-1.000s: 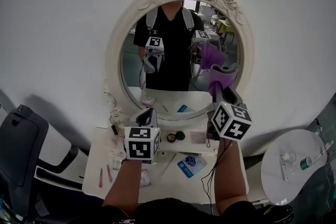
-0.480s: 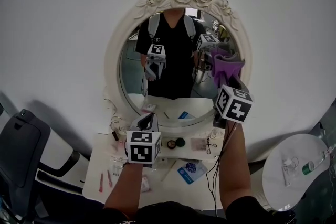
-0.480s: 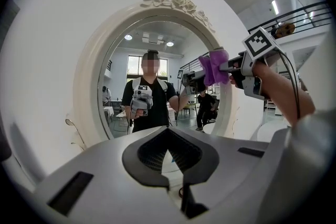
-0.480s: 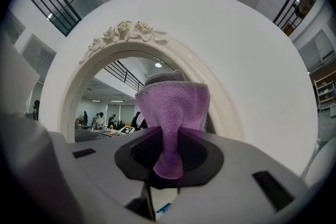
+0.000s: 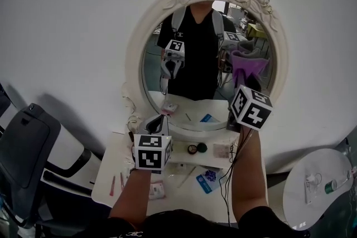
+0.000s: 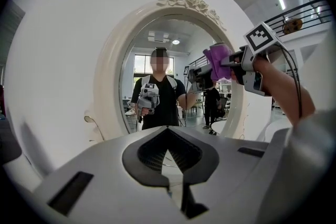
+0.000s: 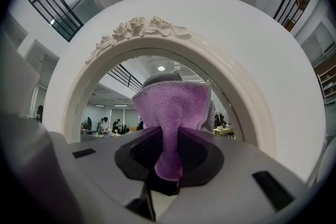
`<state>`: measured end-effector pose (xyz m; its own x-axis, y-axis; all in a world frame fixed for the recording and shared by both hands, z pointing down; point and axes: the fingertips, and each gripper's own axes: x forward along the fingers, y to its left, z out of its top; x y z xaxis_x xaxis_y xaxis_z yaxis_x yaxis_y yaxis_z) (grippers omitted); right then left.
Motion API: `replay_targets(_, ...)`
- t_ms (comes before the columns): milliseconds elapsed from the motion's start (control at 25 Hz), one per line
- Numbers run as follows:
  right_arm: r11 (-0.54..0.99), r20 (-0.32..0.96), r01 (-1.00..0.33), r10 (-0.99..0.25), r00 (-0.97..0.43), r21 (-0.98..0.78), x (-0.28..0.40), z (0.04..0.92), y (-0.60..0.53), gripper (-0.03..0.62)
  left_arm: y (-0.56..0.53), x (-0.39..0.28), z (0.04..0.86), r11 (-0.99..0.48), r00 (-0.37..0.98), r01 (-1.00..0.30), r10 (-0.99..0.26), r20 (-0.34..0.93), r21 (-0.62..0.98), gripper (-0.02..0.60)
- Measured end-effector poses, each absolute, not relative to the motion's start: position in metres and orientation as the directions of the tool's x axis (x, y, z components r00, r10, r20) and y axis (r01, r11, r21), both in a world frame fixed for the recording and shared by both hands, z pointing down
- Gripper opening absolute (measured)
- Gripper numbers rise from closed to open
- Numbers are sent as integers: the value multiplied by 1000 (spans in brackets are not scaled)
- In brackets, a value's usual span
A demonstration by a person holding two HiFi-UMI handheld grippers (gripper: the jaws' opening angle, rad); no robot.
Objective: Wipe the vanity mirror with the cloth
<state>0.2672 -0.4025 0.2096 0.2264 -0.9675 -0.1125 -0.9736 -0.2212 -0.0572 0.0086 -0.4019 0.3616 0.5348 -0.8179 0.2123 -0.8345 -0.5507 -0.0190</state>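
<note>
Cloth: purple fleecy cloth is showing a soft matt nap and a stitched edge.
Glass: oval mirror glass is reflecting sharply, glossy.
Frame: cream carved-rose mirror frame is looking smooth, satin.
Grippers: pale grey left gripper and right gripper are showing matt plastic shells, with ribbed black pads inside.
Table: white vanity tabletop is looking smooth, matt.
</note>
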Motion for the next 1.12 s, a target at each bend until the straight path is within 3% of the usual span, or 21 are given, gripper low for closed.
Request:
replay_targets(680, -93, -134, -993, -986, 103, -77, 152, 210, -445, 83, -398, -72, 355, -410, 395, -911, -897, 199, -37, -5)
replay_targets(1120, 122, -52, -990, -992, -119, -73, 37, 230, -484, 83, -385, -119, 359, -316, 301, -948, -929, 214, -41, -5)
